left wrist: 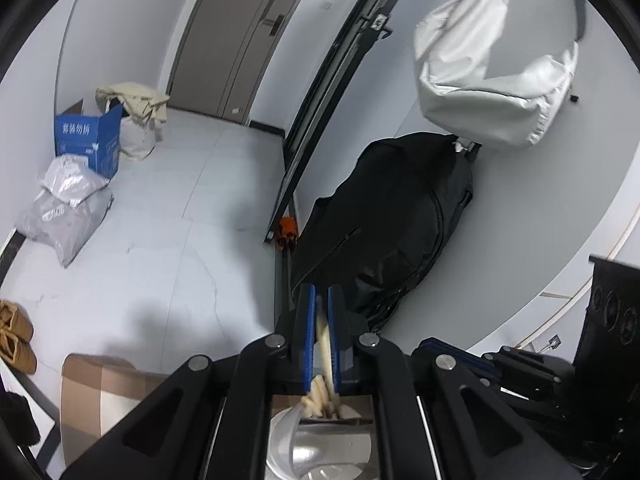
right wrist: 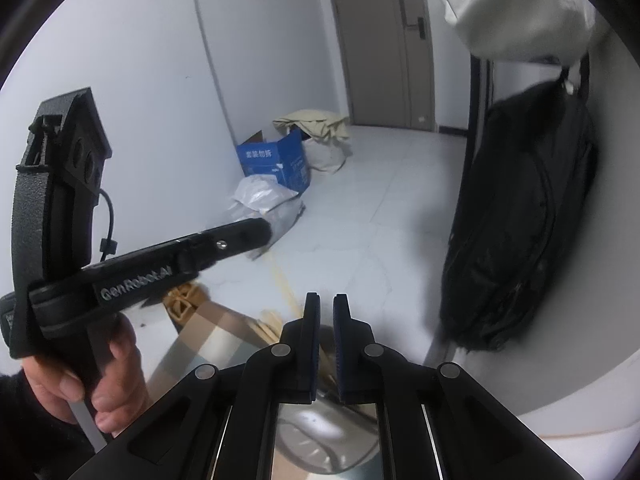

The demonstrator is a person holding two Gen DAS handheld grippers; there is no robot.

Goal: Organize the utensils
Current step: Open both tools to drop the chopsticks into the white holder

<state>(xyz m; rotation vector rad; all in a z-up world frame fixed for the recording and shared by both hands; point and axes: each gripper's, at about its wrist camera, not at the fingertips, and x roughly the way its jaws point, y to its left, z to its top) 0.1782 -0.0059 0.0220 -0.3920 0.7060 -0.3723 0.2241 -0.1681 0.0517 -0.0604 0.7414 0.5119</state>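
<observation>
My left gripper (left wrist: 322, 300) is shut on a bundle of pale wooden chopsticks (left wrist: 322, 394), held between its blue pads above a shiny metal bowl (left wrist: 320, 452). In the right wrist view the left gripper's body (right wrist: 168, 260) is held in a hand at the left, and pale chopsticks (right wrist: 270, 326) show below it. My right gripper (right wrist: 326, 304) has its jaws nearly together with a narrow gap and nothing between them, above the metal bowl (right wrist: 324, 436).
A checked brown and white cloth (left wrist: 104, 384) covers the table. On the floor are a blue cardboard box (left wrist: 90, 140), grey plastic bags (left wrist: 64, 208) and brown shoes (left wrist: 16, 336). A black bag (left wrist: 392, 236) hangs at the right wall.
</observation>
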